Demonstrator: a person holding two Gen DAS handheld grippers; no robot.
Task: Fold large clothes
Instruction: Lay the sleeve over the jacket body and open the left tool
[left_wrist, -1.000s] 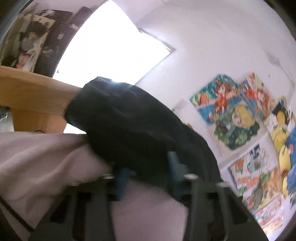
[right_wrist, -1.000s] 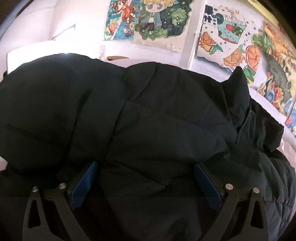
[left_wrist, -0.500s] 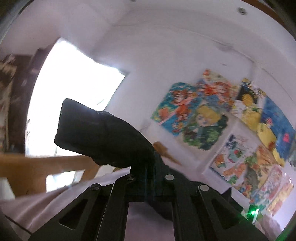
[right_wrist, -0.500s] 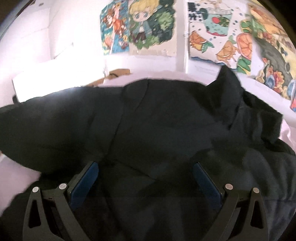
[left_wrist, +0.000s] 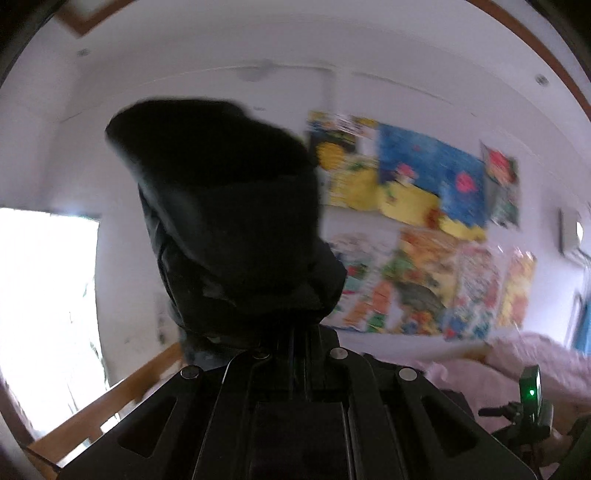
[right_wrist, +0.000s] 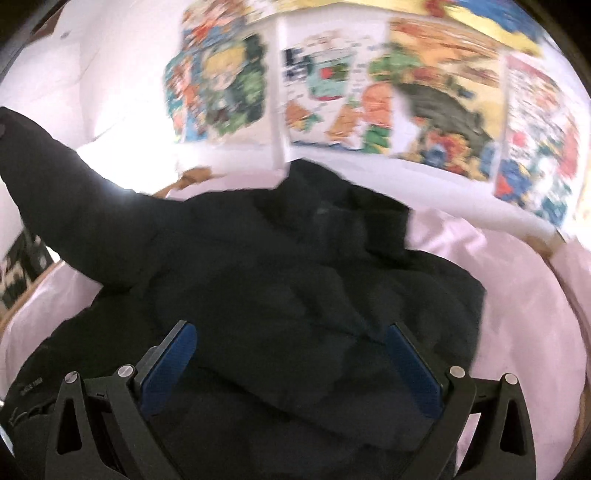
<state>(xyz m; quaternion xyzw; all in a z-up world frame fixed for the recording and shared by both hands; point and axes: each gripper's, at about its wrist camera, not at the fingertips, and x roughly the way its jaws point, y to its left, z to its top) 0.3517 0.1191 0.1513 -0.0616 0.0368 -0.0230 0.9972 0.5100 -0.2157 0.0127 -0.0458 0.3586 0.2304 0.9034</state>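
Jacket (right_wrist: 280, 280) x1, claws x2: L (left_wrist: 295, 332), R (right_wrist: 291, 354)

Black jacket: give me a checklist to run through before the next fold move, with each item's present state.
1. Left gripper clamped on the sleeve end: ok, jaws shut with the fabric bunched between them.
2. Sleeve raised off the pink bedding: ok, it stretches up to the left in the right wrist view.
3. Right gripper gripping the black jacket: not ok, jaws stand wide open with the pads apart.
4. Jacket body lying flat: not ok, it is rumpled, with its upper part bunched up.
5. Jacket fully on the bedding: cannot tell, near edge is hidden.
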